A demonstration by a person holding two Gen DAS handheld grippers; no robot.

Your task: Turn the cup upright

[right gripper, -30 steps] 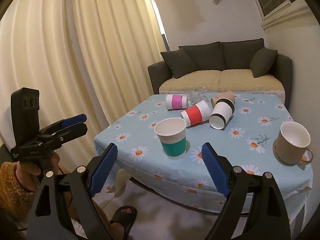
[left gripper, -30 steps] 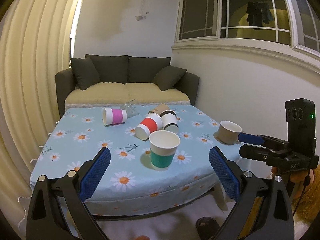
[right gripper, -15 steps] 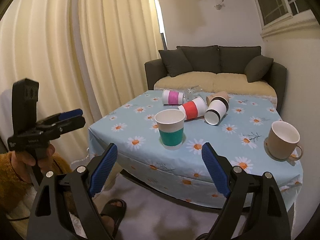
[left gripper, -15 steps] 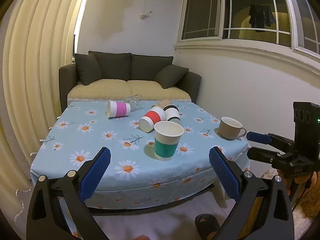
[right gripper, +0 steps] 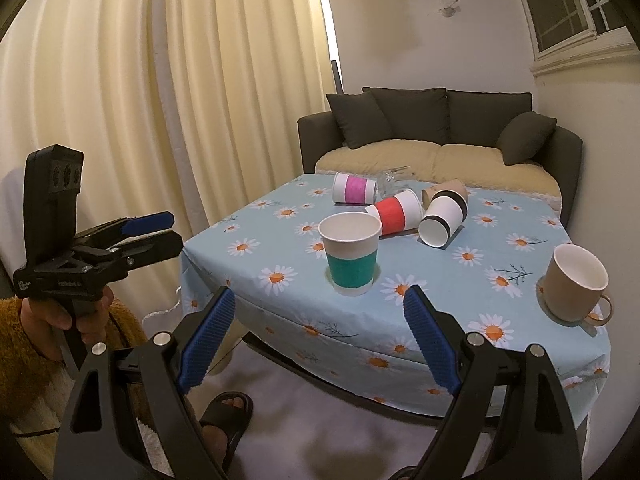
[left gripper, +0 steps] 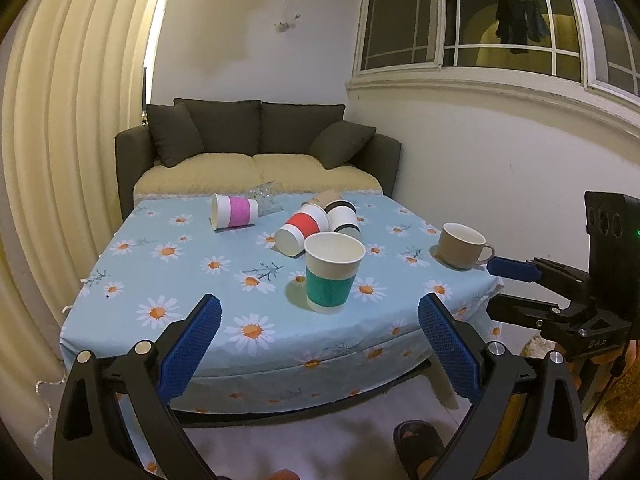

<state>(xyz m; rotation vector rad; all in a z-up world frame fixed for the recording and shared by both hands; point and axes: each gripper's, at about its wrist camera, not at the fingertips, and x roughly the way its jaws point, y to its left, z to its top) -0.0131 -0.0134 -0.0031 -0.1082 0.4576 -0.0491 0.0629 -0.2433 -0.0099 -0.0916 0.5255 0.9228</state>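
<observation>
A green-banded paper cup (left gripper: 333, 276) (right gripper: 352, 256) stands upright near the front of the table. Behind it a red-banded cup (left gripper: 303, 229) (right gripper: 395, 213), a black-banded cup (left gripper: 343, 218) (right gripper: 444, 218), a brown cup (left gripper: 322, 197) and a pink-banded cup (left gripper: 234, 211) (right gripper: 355, 188) lie on their sides. My left gripper (left gripper: 318, 334) is open and empty, held off the table's front edge. My right gripper (right gripper: 318, 334) is open and empty, also short of the table; it shows at the right of the left wrist view (left gripper: 516, 270).
A tan ceramic mug (left gripper: 462, 246) (right gripper: 576, 284) stands upright at the table's right corner. A clear glass (left gripper: 266, 194) lies by the pink cup. The daisy tablecloth (left gripper: 168, 292) hangs over the edge. A dark sofa (left gripper: 256, 148) stands behind, curtains on the left, my sandalled foot (right gripper: 226, 412) below.
Both grippers have drawn back from the table and stayed open. The cups have not moved.
</observation>
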